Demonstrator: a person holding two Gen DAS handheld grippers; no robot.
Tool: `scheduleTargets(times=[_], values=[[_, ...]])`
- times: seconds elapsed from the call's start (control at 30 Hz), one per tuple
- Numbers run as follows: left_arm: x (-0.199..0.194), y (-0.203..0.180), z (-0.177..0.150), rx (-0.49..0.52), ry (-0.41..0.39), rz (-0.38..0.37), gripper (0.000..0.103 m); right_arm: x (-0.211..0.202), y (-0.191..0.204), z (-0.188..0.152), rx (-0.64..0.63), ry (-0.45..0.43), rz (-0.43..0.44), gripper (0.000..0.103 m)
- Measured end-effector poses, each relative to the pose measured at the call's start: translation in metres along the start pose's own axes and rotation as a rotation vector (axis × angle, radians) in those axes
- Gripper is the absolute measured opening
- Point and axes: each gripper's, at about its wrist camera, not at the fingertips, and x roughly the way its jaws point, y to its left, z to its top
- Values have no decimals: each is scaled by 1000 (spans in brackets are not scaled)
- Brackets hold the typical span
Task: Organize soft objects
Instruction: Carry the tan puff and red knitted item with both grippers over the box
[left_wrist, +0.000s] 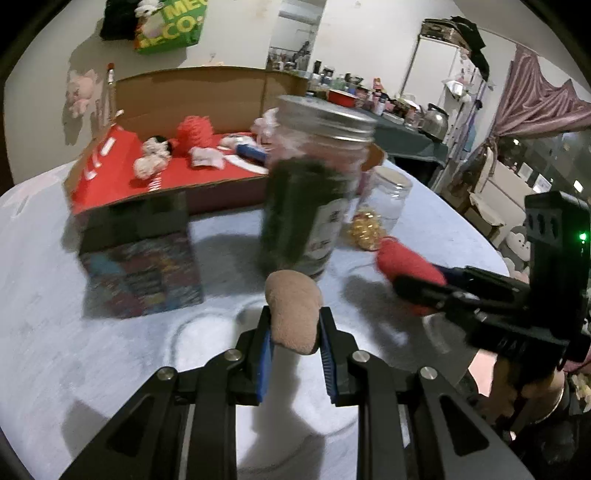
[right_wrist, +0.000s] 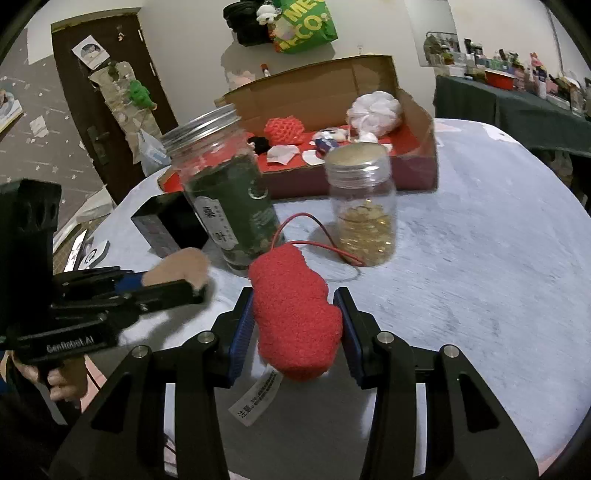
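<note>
My left gripper (left_wrist: 295, 315) is shut on a tan soft pad (left_wrist: 293, 295), held just above the pale table (left_wrist: 74, 332). In the right wrist view the same gripper (right_wrist: 195, 286) comes in from the left with the tan pad (right_wrist: 181, 267) in its jaws. My right gripper (right_wrist: 293, 297) is shut on a red fuzzy plush (right_wrist: 295, 317) with a white label (right_wrist: 258, 400) hanging below. In the left wrist view it (left_wrist: 400, 286) holds the plush (left_wrist: 406, 266) at the right. An open cardboard box (left_wrist: 192, 92) with a red floor holds several soft toys at the back.
A tall jar with a green label (right_wrist: 229, 199) stands just beyond both grippers. A small jar of gold beads (right_wrist: 364, 206) is to its right, with a red cord (right_wrist: 321, 240) lying between them. A black box (left_wrist: 140, 258) sits left of the tall jar.
</note>
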Motion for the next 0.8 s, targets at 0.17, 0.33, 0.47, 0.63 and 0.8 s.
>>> scheduleTargets(times=[0.17, 0.33, 0.47, 0.63, 0.8], values=[[-12, 25, -9, -41, 3, 45, 24, -9, -17, -1, 30, 4, -27, 42], [-26, 51, -16, -88, 0, 101, 24, -17, -33, 0, 52, 0, -62, 42], [-33, 69, -17, -112, 2, 142, 24, -21, -48, 1, 84, 2, -84, 42], [-35, 89, -13, -124, 11, 180, 24, -23, -67, 6, 128, 9, -106, 42], [-36, 105, -6, -128, 14, 199, 24, -21, -81, 16, 152, 15, -127, 42]])
